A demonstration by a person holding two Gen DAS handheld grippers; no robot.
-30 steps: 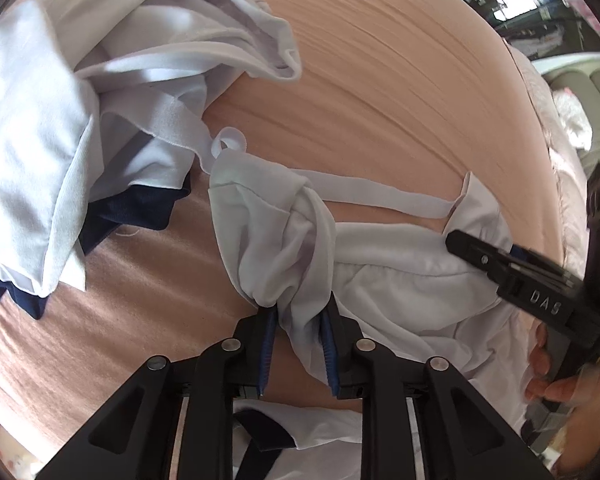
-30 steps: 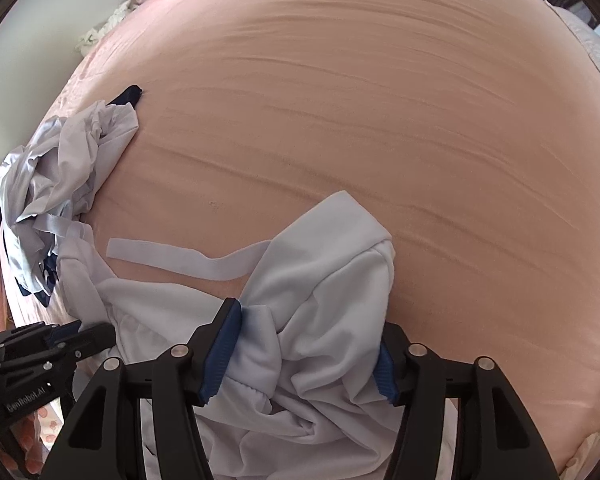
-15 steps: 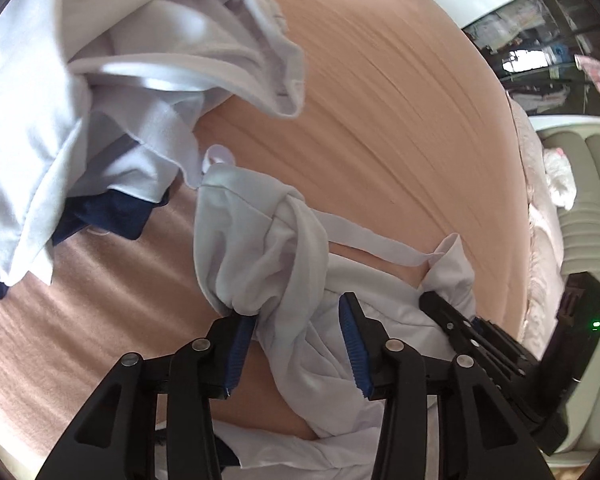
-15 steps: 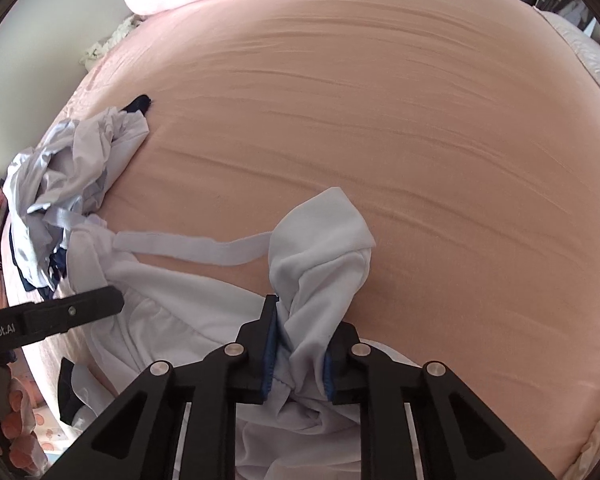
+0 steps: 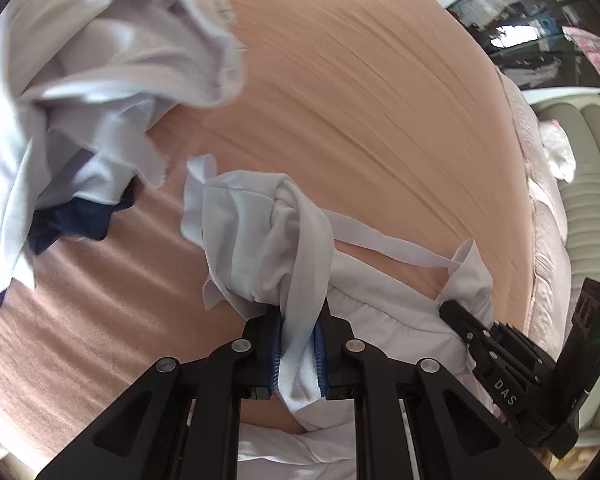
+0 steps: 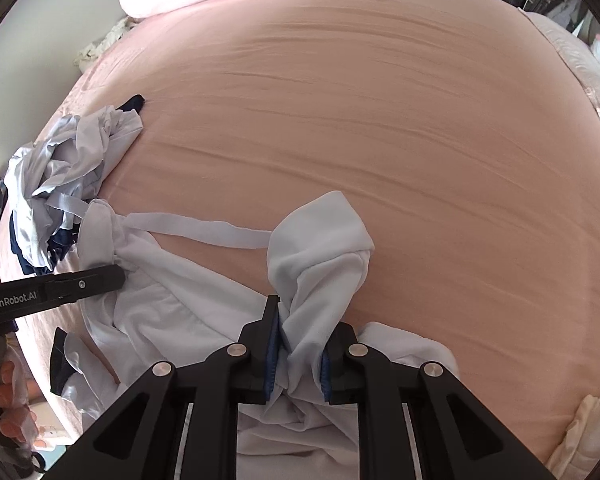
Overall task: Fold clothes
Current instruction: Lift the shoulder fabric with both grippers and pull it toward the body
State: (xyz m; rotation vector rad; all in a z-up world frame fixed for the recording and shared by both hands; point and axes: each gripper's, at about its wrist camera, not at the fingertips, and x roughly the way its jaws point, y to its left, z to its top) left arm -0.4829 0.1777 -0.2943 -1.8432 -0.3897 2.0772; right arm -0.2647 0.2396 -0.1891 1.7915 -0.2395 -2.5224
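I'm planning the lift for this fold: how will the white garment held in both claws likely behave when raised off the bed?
Probably floppy: the white garment bunches and droops over the right claw. Likely light, since thin folds stand up by themselves at the left claw. Its loose strap would probably dangle and trail.

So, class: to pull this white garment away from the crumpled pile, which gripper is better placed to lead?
Probably the right gripper: its side of the white garment faces bare sheet. The left gripper sits close to the pile.
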